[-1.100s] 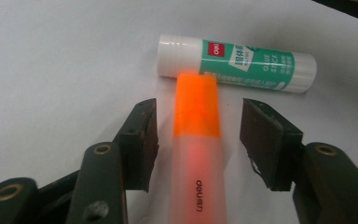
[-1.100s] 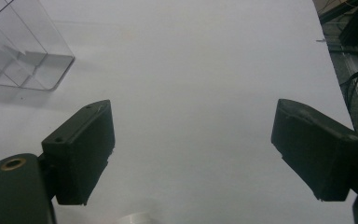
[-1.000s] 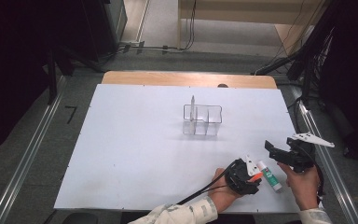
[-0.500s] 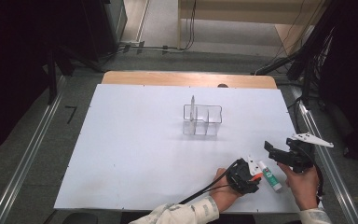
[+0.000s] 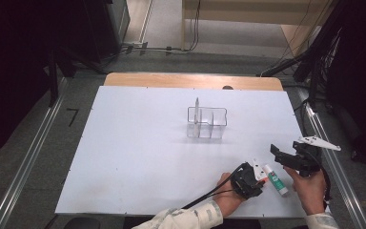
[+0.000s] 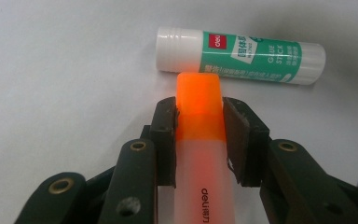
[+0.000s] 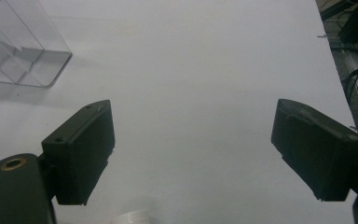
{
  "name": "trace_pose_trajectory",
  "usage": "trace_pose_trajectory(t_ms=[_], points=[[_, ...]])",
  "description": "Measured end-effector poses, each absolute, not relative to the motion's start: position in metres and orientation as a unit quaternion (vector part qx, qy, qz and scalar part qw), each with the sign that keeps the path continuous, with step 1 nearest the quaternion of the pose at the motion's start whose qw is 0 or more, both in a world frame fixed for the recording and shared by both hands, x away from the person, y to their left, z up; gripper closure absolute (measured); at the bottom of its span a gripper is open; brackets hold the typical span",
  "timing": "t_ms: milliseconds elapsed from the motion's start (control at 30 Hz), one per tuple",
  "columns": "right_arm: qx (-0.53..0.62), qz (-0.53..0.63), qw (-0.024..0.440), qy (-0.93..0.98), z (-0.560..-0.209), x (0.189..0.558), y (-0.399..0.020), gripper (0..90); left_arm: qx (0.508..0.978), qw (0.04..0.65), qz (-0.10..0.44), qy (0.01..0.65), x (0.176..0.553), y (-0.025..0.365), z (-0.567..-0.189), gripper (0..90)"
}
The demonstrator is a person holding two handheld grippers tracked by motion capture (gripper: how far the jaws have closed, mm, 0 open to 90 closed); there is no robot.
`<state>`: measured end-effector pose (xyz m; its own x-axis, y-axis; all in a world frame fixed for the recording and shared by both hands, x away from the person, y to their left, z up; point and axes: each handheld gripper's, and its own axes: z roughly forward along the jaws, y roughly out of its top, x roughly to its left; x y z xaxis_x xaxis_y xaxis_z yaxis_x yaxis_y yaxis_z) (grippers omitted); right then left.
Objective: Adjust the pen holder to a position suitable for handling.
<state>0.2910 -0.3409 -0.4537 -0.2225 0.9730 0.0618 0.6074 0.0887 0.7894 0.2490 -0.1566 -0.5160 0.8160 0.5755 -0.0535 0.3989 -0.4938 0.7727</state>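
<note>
An orange highlighter [image 6: 199, 140] lies between the jaws of my left gripper [image 6: 199, 119], which is shut on its barrel just below the bright cap. Just beyond its cap a white and green glue stick [image 6: 240, 56] lies flat on the white table. From above, the left gripper [image 5: 253, 179] sits near the table's front edge, with the glue stick [image 5: 275, 180] right beside it. My right gripper [image 5: 286, 157] hovers a little to the right, and its jaws [image 7: 193, 158] stand wide apart with nothing between them.
A clear plastic organiser [image 5: 207, 123] with several compartments stands mid-table, with a thin white stick upright in it; its corner [image 7: 16, 46] shows at the upper left of the right gripper view. The table's right edge [image 5: 310, 143] and a metal rail run close by.
The right gripper has drifted slightly; the left gripper stays at the highlighter beside the glue stick.
</note>
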Motion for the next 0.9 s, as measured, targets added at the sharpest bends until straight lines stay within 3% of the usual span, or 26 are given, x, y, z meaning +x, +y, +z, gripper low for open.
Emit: trace_pose_trajectory(t_ms=[367, 900], points=[[0.571, 0.361, 0.253, 0.692, -0.454, 0.291, -0.341, 12.0, 0.835, 0.438, 0.106, 0.317, 0.259, -0.137, -0.505, 67.2], [0.572, 0.360, 0.252, 0.693, -0.455, 0.292, -0.341, 12.0, 0.788, 0.464, 0.130, 0.382, 0.304, -0.086, -0.466, 67.1]])
